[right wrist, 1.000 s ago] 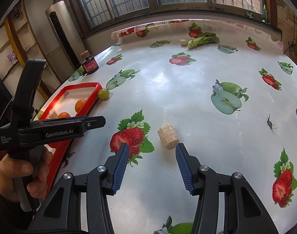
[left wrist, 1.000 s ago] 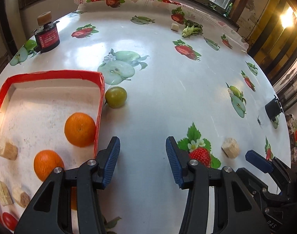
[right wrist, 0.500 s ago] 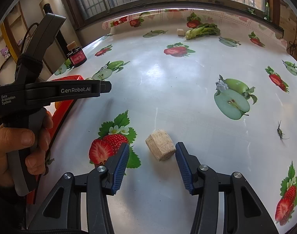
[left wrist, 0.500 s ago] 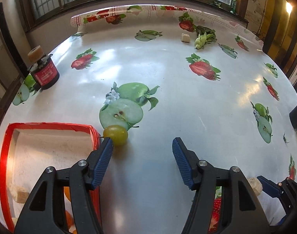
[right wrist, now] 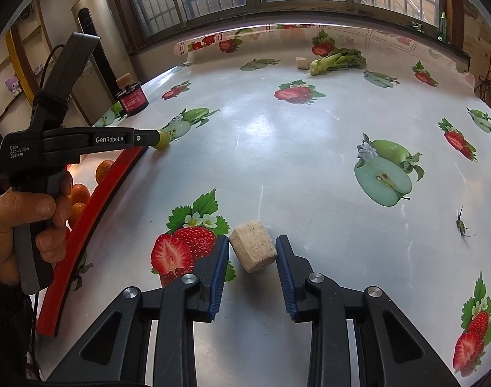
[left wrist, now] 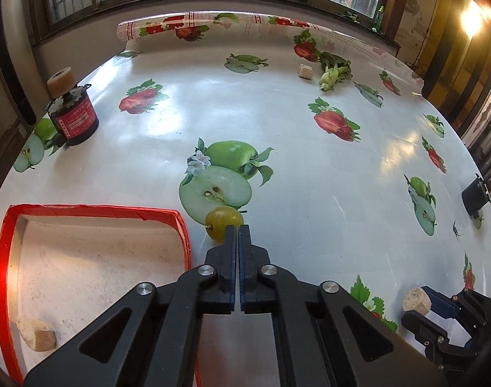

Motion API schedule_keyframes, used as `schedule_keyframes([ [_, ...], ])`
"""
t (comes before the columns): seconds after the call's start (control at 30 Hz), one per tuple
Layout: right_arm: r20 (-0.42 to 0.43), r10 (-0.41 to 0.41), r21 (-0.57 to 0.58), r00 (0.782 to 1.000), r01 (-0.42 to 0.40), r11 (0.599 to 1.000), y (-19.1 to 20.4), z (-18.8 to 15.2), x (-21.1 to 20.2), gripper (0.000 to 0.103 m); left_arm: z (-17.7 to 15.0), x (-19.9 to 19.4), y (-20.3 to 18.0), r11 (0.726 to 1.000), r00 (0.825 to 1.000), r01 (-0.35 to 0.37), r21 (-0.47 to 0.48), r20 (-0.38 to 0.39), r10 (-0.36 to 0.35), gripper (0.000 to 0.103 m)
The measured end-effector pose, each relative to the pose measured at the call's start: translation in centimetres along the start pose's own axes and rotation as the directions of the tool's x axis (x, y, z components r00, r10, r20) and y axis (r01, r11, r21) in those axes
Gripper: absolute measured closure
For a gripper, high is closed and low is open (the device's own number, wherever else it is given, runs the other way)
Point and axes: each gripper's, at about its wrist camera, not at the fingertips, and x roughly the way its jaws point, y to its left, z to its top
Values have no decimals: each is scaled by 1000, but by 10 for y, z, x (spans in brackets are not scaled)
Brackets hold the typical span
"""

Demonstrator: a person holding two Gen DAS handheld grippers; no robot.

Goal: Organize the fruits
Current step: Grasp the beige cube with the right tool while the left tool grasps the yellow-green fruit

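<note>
Left gripper [left wrist: 238, 227] clamped empty, tips just behind green fruit [left wrist: 222, 222] beside red tray [left wrist: 181, 222]; reopening needed. Right gripper [right wrist: 252, 248] straddles beige chunk [right wrist: 252, 250], pad contact unclear.

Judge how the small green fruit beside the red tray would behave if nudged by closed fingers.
Likely to roll: the green fruit is round and sits free on the glossy tablecloth. Its smooth skin may well slide off the narrow, shut fingers of the left gripper, which point at its right side rather than its centre. It looks small, so it is probably light.
</note>
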Motion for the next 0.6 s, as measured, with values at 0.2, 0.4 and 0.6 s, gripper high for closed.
schedule_keyframes([
  [0.2, 15, 24, 15, 1000, -25, 1000, -3, 1, -6, 72, -1, 2, -5, 1000, 1000, -2, 1, -21, 2, 103],
  [0.4, 26, 49, 23, 998, -50, 999, -3, 1, -10, 72, 7, 3, -16, 998, 998, -57, 28, -17, 58, 62],
  [0.6, 29, 58, 32, 998, -58, 998, -6, 0, -11, 72, 4, 14, -27, 989, 993, -118, 86, -2, 118, 40],
])
